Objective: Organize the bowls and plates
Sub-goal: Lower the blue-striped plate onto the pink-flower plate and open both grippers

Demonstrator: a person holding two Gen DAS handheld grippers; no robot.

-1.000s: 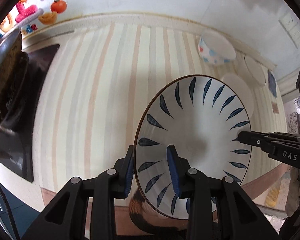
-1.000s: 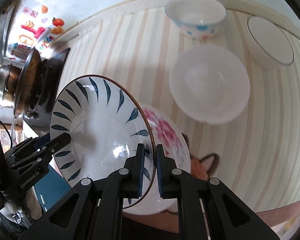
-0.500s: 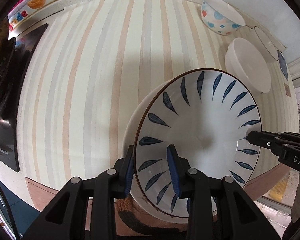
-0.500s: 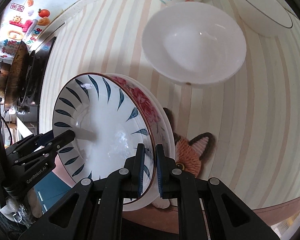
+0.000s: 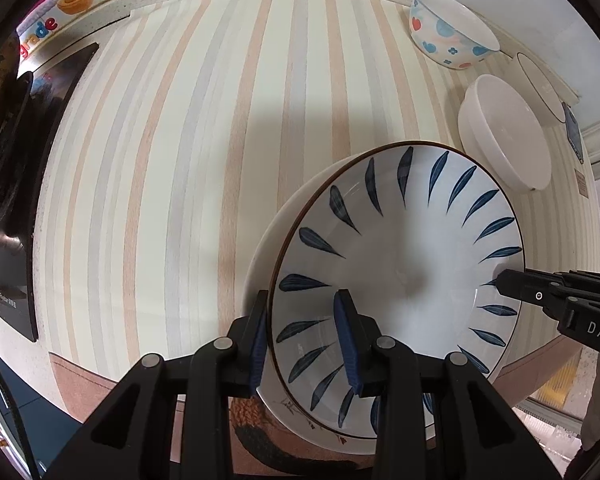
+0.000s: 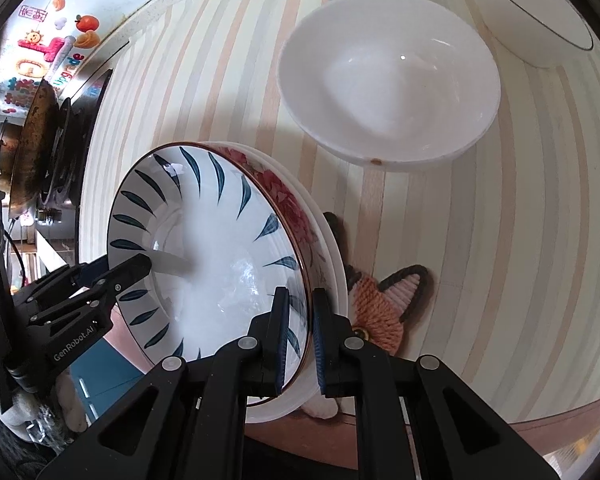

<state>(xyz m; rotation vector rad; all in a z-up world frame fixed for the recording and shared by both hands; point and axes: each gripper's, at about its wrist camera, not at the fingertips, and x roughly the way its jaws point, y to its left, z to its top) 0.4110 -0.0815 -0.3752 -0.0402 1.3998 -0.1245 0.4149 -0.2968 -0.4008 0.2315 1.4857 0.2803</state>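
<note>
A white plate with blue leaf marks (image 5: 400,264) lies tilted in a flowered white plate (image 6: 290,194) at the counter's front edge. My left gripper (image 5: 300,298) is shut on its near rim, one finger outside and one on the inner slope. From the opposite side my right gripper (image 6: 301,294) is shut on the rim too, and its tip shows in the left wrist view (image 5: 504,280). The left gripper's tip (image 6: 140,266) rests on the far rim in the right wrist view. Whether the two plates touch all round is hidden.
A fox-shaped mat (image 6: 384,304) lies under the stack. Behind it stand a plain white bowl (image 6: 388,92), a spotted bowl (image 5: 448,32) and a dark-rimmed white bowl (image 6: 536,12). A stove with a pan (image 6: 32,140) is at the left. The striped cloth (image 5: 180,160) covers the counter.
Both grippers have brought the blue-leaf plate down from the air into the flowered plate. Their hold on the rim is unchanged.
</note>
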